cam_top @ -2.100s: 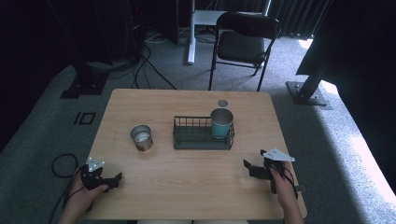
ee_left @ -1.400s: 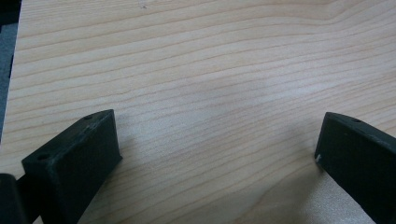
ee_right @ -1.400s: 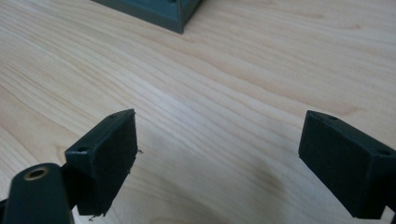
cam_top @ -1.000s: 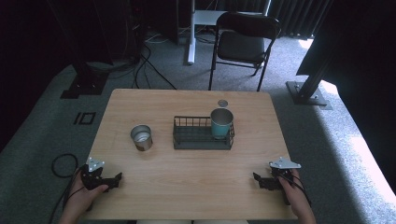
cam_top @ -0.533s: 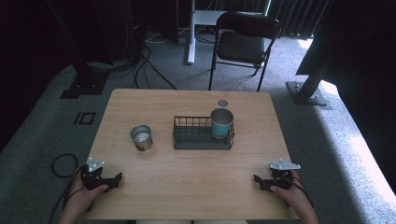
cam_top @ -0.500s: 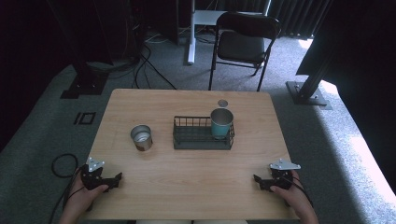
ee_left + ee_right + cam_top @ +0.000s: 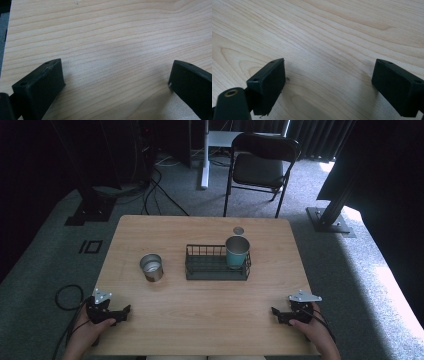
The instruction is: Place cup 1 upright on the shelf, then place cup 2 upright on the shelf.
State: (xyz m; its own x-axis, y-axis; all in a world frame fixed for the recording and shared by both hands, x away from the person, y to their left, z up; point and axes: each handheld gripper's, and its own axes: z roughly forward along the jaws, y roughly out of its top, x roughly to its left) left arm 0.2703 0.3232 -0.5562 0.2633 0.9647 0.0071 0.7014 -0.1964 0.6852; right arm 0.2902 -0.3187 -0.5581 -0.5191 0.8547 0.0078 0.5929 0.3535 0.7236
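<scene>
A black wire basket (image 7: 217, 264) stands at the middle of the wooden table (image 7: 200, 320), with a teal cup (image 7: 236, 252) upright in its right end. A metal cup (image 7: 151, 267) stands to the basket's left. A small metal lid (image 7: 238, 230) lies behind the basket. My left gripper (image 7: 124, 313) rests at the table's front left corner, open, with bare wood between its jaws (image 7: 117, 82). My right gripper (image 7: 276, 313) rests at the front right corner, also open over bare wood (image 7: 329, 85).
A black folding chair (image 7: 260, 167) stands beyond the table's far edge. Cables and stand bases lie on the grey carpet around the table. A cable loops on the floor by my left hand (image 7: 67, 297).
My right gripper came down and back toward the front right corner and now rests on the table. The left gripper has stayed where it was.
</scene>
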